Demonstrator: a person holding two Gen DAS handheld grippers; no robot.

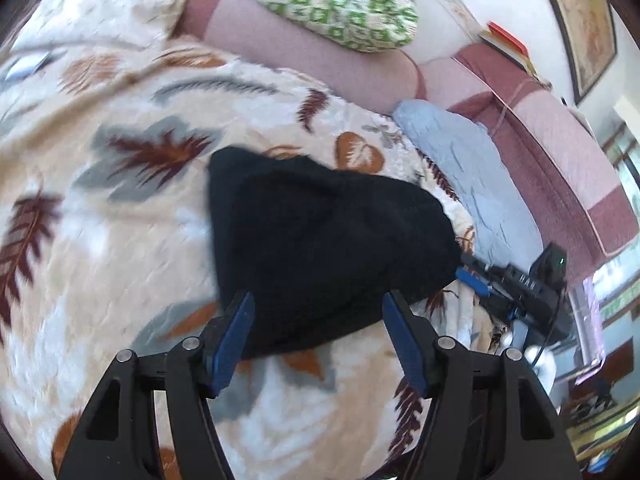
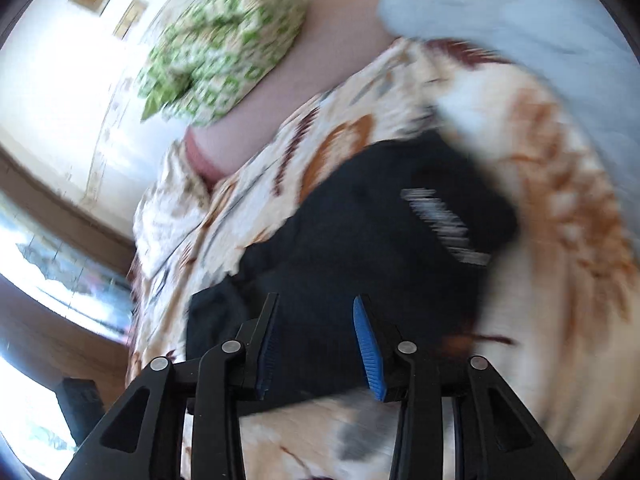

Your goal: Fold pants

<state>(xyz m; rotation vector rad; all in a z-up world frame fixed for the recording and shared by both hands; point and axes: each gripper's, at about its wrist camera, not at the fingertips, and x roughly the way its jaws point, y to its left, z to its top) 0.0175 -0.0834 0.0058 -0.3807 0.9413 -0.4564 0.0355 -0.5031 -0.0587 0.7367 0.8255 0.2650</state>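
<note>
- Lying bunched on the leaf-print blanket (image 1: 120, 240), the pants (image 1: 320, 248) made a dark, roughly triangular heap — broad toward the left gripper (image 1: 318, 312), narrowing to a corner at the right.
- Its fingers stood wide apart and held nothing; the heap's near edge sat between the blue pads (image 1: 236, 336) and ran on past them to the far side.
- In the left view, the right gripper (image 1: 476, 276) met that right-hand corner, its blue tip just touching the cloth.
- From its own camera, that gripper (image 2: 316, 320) had its fingers parted too, with black cloth filling the gap; whether they pinched it I could not tell, because of the blur.
- A pale striped label (image 2: 444, 220) showed on the pants, beyond the right fingers.
- No clear long axis could be read from such a crumpled shape — the widest spread looked to run left to right.
- My judgement: both grippers were close, the left squarely over the near edge, so the pants still needed spreading flat before any fold.
- A green-patterned pillow (image 1: 340, 4) and a pale blue cloth (image 1: 460, 152) lay at the far side, well apart from the pants.
</note>
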